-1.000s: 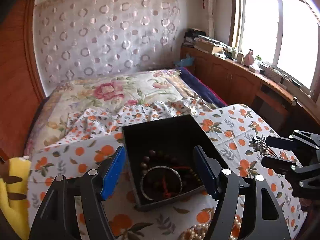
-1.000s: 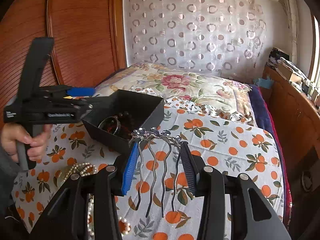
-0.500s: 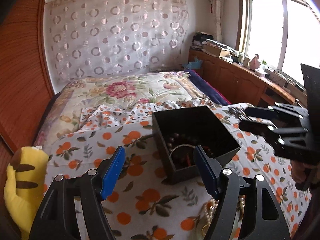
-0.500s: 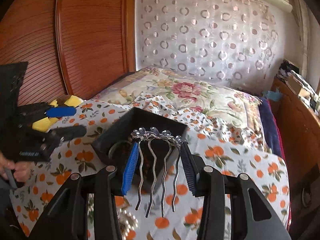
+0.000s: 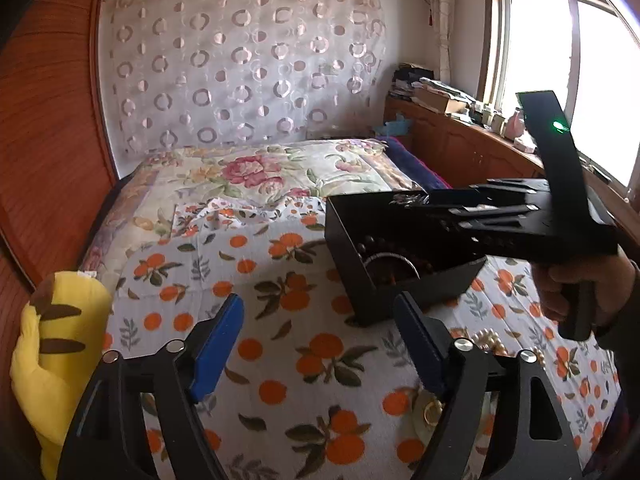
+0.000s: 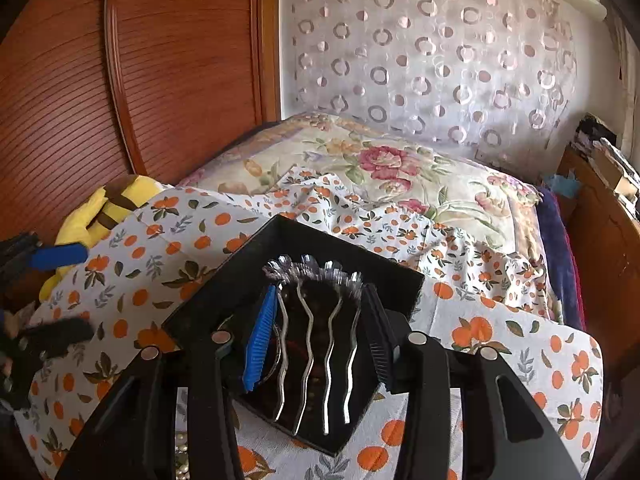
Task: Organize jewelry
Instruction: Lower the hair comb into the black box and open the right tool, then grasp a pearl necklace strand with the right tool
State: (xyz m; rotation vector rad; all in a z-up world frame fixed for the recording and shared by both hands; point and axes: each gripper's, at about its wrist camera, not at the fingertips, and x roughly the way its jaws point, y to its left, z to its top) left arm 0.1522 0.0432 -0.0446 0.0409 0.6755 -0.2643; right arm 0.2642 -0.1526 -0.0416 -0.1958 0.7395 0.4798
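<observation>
My right gripper (image 6: pixel 320 292) holds a silver hair comb (image 6: pixel 308 344) by its outer prongs, directly over the open black box (image 6: pixel 240 264). Its jaws are opening, with the comb still between the pads. In the left wrist view the same right gripper (image 5: pixel 434 202) reaches over the box (image 5: pixel 348 232) from the right, the comb's crown (image 5: pixel 408 199) at its tip. A silver bangle and dark beads (image 5: pixel 390 258) lie inside the box. My left gripper (image 5: pixel 318 304) hovers left of the box, its jaws opening with nothing between them.
The box sits on an orange-print cloth (image 5: pixel 280 360) over a bed. Pearls (image 5: pixel 486 338) and a gold piece (image 5: pixel 430 412) lie on the cloth in front of the box. A yellow plush toy (image 5: pixel 52 344) is at the left edge. A hand (image 5: pixel 560 284) grips the right tool's handle.
My right gripper has carried the comb from the cloth to above the box. My left gripper has drawn away to the left of the box, and its jaws have widened.
</observation>
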